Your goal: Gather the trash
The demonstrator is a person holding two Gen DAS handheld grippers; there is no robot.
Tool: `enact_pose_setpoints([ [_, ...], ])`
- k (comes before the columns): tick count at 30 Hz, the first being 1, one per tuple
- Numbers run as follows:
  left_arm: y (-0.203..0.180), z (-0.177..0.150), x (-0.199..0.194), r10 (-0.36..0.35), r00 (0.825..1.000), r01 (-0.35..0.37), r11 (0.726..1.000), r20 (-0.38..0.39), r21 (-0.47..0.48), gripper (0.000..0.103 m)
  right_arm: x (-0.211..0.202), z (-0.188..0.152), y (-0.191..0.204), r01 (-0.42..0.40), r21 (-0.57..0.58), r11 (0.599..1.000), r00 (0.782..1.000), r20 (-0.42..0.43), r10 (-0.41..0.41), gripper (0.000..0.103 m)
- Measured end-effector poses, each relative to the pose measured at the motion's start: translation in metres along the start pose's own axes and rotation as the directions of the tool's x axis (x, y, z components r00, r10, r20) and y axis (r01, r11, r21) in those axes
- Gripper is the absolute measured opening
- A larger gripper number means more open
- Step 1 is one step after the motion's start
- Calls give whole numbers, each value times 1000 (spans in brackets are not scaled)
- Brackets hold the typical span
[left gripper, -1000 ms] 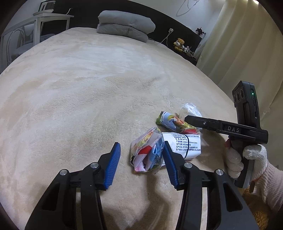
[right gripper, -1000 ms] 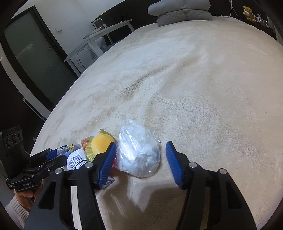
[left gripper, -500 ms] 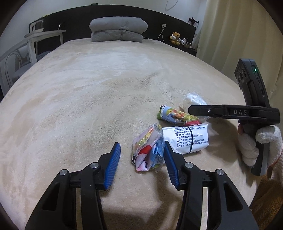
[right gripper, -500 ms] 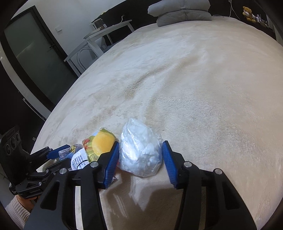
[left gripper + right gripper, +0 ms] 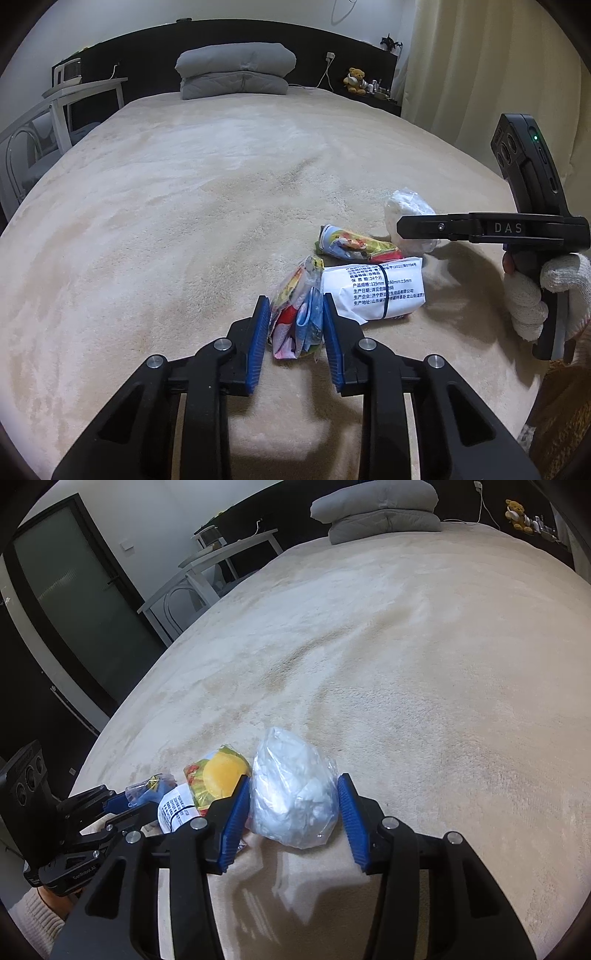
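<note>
Trash on the beige bed (image 5: 184, 221): colorful wrapper (image 5: 297, 317) pinched by left gripper (image 5: 293, 341), clear bag (image 5: 293, 794) squeezed by right gripper (image 5: 293, 821), "DAS" on its side. White pack (image 5: 380, 290) reads "125mm".

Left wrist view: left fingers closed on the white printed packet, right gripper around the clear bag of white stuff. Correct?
Not quite. In the left wrist view the left gripper is closed on the colourful crumpled wrapper; the white printed packet lies beside it, ungripped. The rest stands: the right gripper is around the clear bag of white stuff.
</note>
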State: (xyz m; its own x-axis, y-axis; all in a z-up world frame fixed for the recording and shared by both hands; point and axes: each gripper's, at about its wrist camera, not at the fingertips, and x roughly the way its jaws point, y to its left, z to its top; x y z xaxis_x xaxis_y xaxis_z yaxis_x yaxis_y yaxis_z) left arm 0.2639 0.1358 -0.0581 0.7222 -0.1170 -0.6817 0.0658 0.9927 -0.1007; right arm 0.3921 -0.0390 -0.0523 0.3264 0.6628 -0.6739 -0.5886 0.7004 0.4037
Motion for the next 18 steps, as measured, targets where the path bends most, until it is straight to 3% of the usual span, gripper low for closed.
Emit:
enact_pose_setpoints([
  [18,-4,2,-57,-4,992,17,995,129,-101,27,-68,-31,-3,7,25,1000,997,75,-9,47],
])
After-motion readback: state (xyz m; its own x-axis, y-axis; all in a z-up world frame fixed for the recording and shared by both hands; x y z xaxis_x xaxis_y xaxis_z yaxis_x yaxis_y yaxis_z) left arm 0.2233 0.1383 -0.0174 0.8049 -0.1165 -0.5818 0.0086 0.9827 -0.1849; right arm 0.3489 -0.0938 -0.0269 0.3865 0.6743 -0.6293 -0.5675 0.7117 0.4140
